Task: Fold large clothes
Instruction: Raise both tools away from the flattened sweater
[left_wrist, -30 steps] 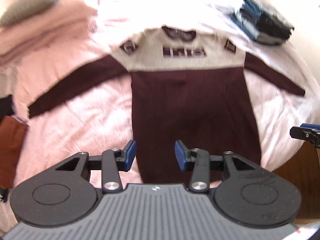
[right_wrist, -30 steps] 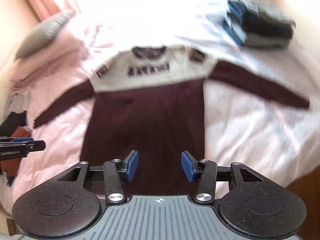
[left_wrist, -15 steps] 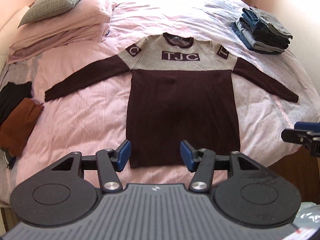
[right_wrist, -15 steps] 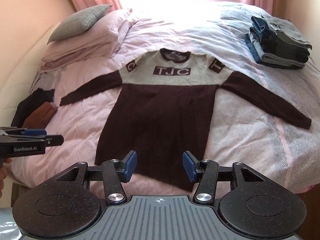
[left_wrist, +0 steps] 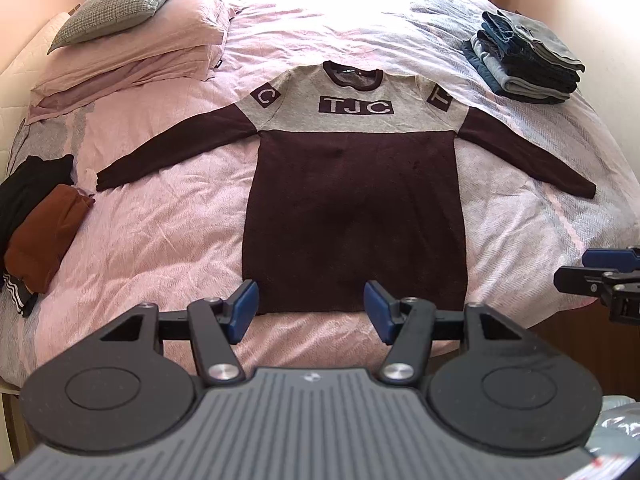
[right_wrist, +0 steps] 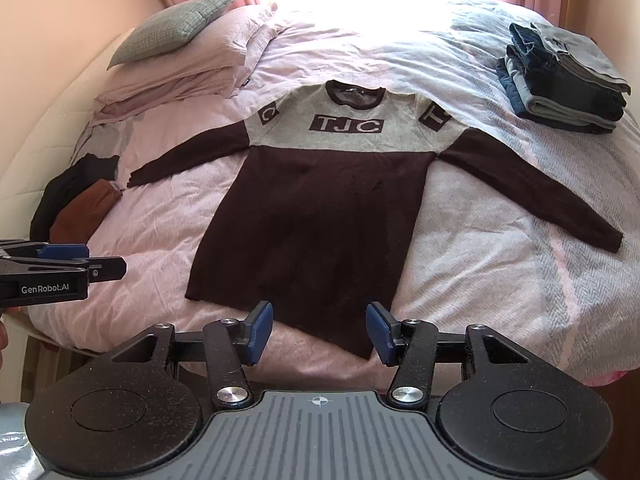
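Observation:
A maroon sweater [left_wrist: 354,208] [right_wrist: 320,216] with a grey yoke marked "TJC" lies flat, face up, on the pink bed, both sleeves spread outward. Its hem sits near the bed's front edge. My left gripper [left_wrist: 310,310] hovers open just in front of the hem, holding nothing. My right gripper [right_wrist: 318,332] is open too, above the hem's right corner. Each gripper shows at the edge of the other's view: the right one [left_wrist: 596,278] and the left one [right_wrist: 60,270].
A stack of folded jeans and grey clothes [left_wrist: 524,64] [right_wrist: 560,80] rests at the back right. Pillows [left_wrist: 128,32] [right_wrist: 180,48] are piled at the back left. Black and rust-brown garments [left_wrist: 40,216] [right_wrist: 80,208] lie at the bed's left edge [left_wrist: 12,280].
Both grippers have pulled back and steadied, so the whole sweater shows sharply now. Both stay open and the sweater has not moved.

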Demonstrator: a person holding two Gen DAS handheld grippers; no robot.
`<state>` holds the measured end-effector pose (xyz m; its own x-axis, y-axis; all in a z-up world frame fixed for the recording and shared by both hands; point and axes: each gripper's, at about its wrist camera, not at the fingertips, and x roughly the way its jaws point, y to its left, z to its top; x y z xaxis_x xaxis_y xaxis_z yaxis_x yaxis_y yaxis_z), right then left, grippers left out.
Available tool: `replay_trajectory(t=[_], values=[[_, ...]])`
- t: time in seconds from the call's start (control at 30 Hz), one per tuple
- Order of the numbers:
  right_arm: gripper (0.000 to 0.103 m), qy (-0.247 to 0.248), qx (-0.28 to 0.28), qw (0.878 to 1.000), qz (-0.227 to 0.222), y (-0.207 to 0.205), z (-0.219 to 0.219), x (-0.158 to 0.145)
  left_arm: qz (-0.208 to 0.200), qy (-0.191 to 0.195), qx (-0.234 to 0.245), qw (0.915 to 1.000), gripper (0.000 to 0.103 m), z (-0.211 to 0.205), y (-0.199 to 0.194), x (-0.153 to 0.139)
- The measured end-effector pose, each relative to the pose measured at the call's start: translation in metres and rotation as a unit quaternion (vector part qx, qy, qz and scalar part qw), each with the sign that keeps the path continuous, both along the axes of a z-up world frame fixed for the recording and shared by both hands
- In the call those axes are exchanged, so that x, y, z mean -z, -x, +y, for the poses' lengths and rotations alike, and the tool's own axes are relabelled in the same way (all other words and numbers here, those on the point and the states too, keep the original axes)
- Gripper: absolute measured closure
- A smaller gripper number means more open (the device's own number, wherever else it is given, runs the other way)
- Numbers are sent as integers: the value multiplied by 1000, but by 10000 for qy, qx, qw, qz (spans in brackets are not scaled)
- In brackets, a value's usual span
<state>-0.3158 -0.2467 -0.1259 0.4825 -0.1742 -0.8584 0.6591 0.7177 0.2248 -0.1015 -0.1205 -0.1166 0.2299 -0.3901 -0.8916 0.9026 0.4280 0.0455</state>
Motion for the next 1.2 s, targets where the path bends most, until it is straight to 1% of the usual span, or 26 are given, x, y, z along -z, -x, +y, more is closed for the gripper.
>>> replay_trajectory(t=[0.37, 0.67, 0.93, 1.2], values=[[54, -44, 40, 9999, -103, 12, -5, -3, -86, -48, 108, 9999, 46, -8, 16, -4], [54, -110, 213, 9996, -148, 11, -12, -3, -131, -95, 252, 9996, 46, -22, 17, -6], [54, -102, 165, 9998, -91, -13, -28, 1, -83, -94, 218, 9997, 46, -38, 1, -2], [54, -132, 296, 9995, 36, -53, -58, 8, 56, -100, 237, 9997, 46, -69, -38, 8]])
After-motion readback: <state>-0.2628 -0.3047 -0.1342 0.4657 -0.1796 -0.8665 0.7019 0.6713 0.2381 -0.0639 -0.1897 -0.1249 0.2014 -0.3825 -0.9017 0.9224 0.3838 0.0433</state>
